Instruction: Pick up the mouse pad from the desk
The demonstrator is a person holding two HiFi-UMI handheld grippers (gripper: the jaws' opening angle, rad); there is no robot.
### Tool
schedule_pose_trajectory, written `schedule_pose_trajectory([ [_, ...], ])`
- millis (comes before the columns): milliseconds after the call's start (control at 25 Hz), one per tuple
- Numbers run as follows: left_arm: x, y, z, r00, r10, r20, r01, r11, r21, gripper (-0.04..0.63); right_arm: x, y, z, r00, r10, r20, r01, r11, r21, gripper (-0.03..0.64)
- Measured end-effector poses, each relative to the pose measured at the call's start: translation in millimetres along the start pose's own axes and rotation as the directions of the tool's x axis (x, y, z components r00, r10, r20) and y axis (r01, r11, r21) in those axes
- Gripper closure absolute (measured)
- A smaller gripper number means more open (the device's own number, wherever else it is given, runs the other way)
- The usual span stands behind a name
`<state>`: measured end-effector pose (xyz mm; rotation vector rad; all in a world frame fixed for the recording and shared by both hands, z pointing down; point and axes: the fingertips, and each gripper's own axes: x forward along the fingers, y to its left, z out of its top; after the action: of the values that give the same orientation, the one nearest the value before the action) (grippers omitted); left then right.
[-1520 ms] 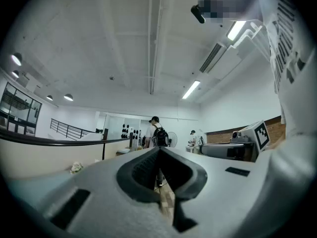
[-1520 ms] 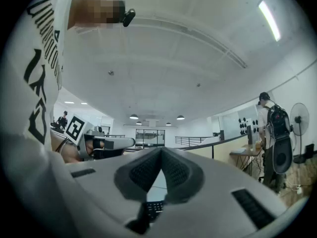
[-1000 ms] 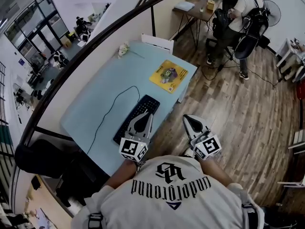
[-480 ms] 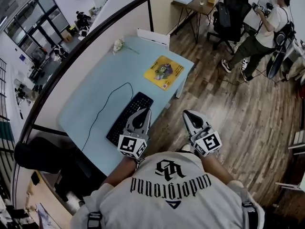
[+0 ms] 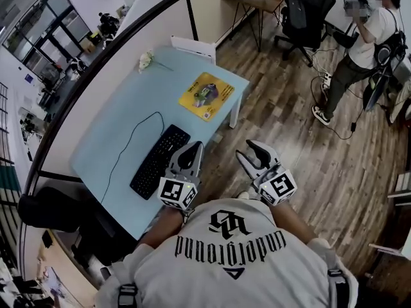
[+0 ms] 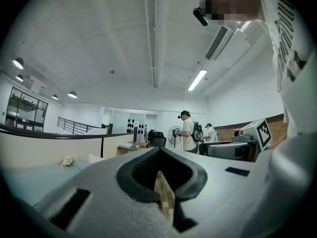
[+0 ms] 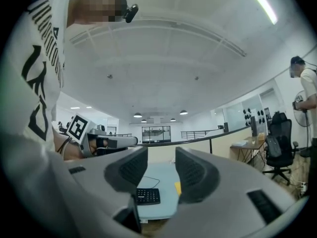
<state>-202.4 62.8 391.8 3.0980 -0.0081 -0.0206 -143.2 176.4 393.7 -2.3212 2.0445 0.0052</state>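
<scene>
**Both hand-held grippers short of the worktop, mouse pad untouched**

You stand at the near end of a pale blue worktop (image 5: 122, 124). The yellow mouse pad (image 5: 206, 95) lies flat on it towards the far right corner, close to the right edge. It has a dark patch at its middle; whether that is print or a separate object cannot be told. Nearer you, a black keyboard (image 5: 152, 162) lies slantwise, and its thin cable (image 5: 131, 140) loops across the surface.

Your left hand-held gripper (image 5: 194, 147) is held level over the near right edge of the worktop, just beside the keyboard. Its jaws are clenched together on nothing, with only a sliver of wooden floor showing between them in the left gripper view (image 6: 159, 157).

Your right hand-held gripper (image 5: 248, 150) is over the wooden floor (image 5: 302, 153), off the worktop's edge. Its jaws have just been opening and stand apart, released, with nothing between them. The right gripper view (image 7: 161, 171) shows the keyboard (image 7: 147, 196) and a slip of the mouse pad (image 7: 177, 187) through the gap, far beyond the pads.

Both grippers are well apart from the mouse pad.
</scene>
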Motion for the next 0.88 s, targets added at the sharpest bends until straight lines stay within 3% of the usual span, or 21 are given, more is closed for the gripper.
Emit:
schedule_pose_trajectory([
  [320,45.8,-37.7,-13.4,1.0,0.027,-0.005,-0.027,1.0,-0.006,0.588,-37.0,-50.2,-9.1,0.999,0.034,-0.009,-0.034,0.999,0.01,0.359],
  [880,106.8,-71.1,-24.0,0.999,-0.018,-0.028,0.018,1.0,-0.012,0.588,-59.2,-109.2,-23.1,0.999,0.003,-0.046,-0.001,0.999,0.049,0.279],
])
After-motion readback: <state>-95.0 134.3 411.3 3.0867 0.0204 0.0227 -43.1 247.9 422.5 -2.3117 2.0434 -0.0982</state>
